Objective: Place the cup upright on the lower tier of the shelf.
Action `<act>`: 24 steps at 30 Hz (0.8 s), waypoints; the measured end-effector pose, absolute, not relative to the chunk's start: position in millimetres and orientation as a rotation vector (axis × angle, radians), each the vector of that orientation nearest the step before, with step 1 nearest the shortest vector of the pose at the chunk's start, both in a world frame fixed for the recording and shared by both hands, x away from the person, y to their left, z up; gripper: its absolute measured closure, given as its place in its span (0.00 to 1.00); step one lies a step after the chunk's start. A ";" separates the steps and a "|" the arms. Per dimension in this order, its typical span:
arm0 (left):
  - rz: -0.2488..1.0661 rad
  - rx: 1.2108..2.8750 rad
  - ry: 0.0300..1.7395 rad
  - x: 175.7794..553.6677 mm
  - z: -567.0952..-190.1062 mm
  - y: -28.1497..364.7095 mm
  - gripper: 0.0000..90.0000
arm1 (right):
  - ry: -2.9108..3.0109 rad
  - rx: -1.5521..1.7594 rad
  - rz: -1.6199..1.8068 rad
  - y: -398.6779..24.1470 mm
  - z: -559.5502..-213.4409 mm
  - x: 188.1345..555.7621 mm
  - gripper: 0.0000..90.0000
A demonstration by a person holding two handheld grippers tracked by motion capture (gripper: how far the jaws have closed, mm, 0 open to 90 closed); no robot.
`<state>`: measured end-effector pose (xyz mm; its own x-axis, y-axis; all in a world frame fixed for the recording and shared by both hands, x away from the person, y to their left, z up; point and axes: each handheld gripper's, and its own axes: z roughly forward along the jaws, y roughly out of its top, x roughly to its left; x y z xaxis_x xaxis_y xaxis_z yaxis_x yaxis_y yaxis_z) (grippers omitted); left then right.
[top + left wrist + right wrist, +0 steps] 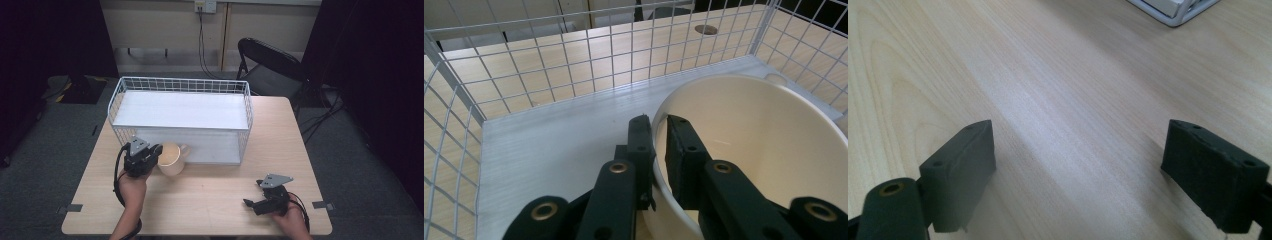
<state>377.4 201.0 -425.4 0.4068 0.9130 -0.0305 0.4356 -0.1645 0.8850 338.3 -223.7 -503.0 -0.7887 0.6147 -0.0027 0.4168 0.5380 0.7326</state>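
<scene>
A cream mug (171, 158) sits on the wooden table (210, 200), just at the near left corner of a white wire basket (182, 117). Its handle points to the right. The left gripper (150, 155) pinches the mug's rim: in the left gripper view one black jaw is outside the mug (764, 150) wall and the other is inside, both pressed tight on it. Past the mug lies the basket's white floor (559, 140), with wire walls around it. The right gripper (252, 200) rests low over the near right part of the table, well apart from the mug. Its jaws stand wide open with only bare wood between them. A black folding chair (272, 67) stands beyond the far side of the table.
</scene>
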 end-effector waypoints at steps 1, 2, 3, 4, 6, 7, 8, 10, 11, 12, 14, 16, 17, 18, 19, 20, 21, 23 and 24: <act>0.672 1.771 1.173 377.4 -425.4 201.0 0.91 | 2.518 0.864 1.096 -223.7 -503.0 338.3 0.14; 0.679 1.771 1.177 378.6 -424.8 200.7 0.91 | 2.518 0.864 1.096 -223.7 -503.0 338.3 0.14; 0.679 1.762 1.182 379.1 -424.9 200.1 0.91 | 2.518 0.864 1.096 -223.7 -503.0 338.3 0.14; 0.680 1.770 1.183 379.6 -424.7 200.6 0.91 | 2.518 0.864 1.096 -223.7 -503.0 338.3 0.14; 0.685 1.768 1.187 380.2 -425.1 200.7 0.91 | 2.518 0.864 1.096 -223.7 -503.0 338.3 0.14; 0.688 1.765 1.191 381.0 -426.0 200.8 0.91 | 2.518 0.864 1.097 -223.7 -503.0 338.3 0.14; 0.688 1.758 1.196 381.4 -426.6 200.7 0.91 | 2.518 0.864 1.096 -223.7 -503.0 338.3 0.14; 0.689 1.754 1.194 382.2 -428.1 201.4 0.91 | 2.518 0.864 1.097 -223.7 -503.0 338.3 0.14; 0.689 1.754 1.194 382.2 -428.1 201.4 0.91 | 2.518 0.864 1.097 -223.7 -503.0 338.3 0.14; 0.688 1.737 1.205 383.1 -429.5 200.5 0.91 | 2.518 0.864 1.096 -223.7 -503.0 338.3 0.14; 0.695 1.747 1.203 384.3 -429.7 200.8 0.91 | 2.518 0.864 1.096 -223.7 -503.0 338.3 0.14; 0.695 1.732 1.214 385.6 -430.3 200.1 0.91 | 2.518 0.864 1.096 -223.7 -503.0 338.3 0.14; 0.700 1.739 1.215 386.2 -430.2 200.4 0.91 | 2.518 0.864 1.096 -223.7 -503.0 338.3 0.14; 0.701 1.737 1.217 386.6 -430.3 200.2 0.91 | 2.518 0.864 1.096 -223.7 -503.0 338.3 0.14; 0.701 1.732 1.221 387.5 -430.5 199.8 0.91 | 2.518 0.864 1.096 -223.7 -503.0 338.3 0.14; 0.702 1.735 1.221 388.0 -430.5 200.0 0.91 | 2.518 0.864 1.096 -223.7 -503.0 338.3 0.14; 0.704 1.736 1.226 388.4 -430.4 199.6 0.91 | 2.518 0.864 1.096 -223.7 -503.0 338.3 0.14; 0.708 1.739 1.226 389.9 -430.6 198.9 0.91 | 2.518 0.864 1.096 -223.7 -503.0 338.3 0.14; 0.709 1.741 1.225 390.6 -430.7 198.7 0.91 | 2.518 0.864 1.096 -223.7 -503.0 338.3 0.14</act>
<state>390.6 198.7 -430.7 0.3541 0.9347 -0.0293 0.4408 -0.1392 0.8868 338.3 -223.7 -503.0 -0.7887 0.6148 -0.0024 0.4170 0.5379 0.7327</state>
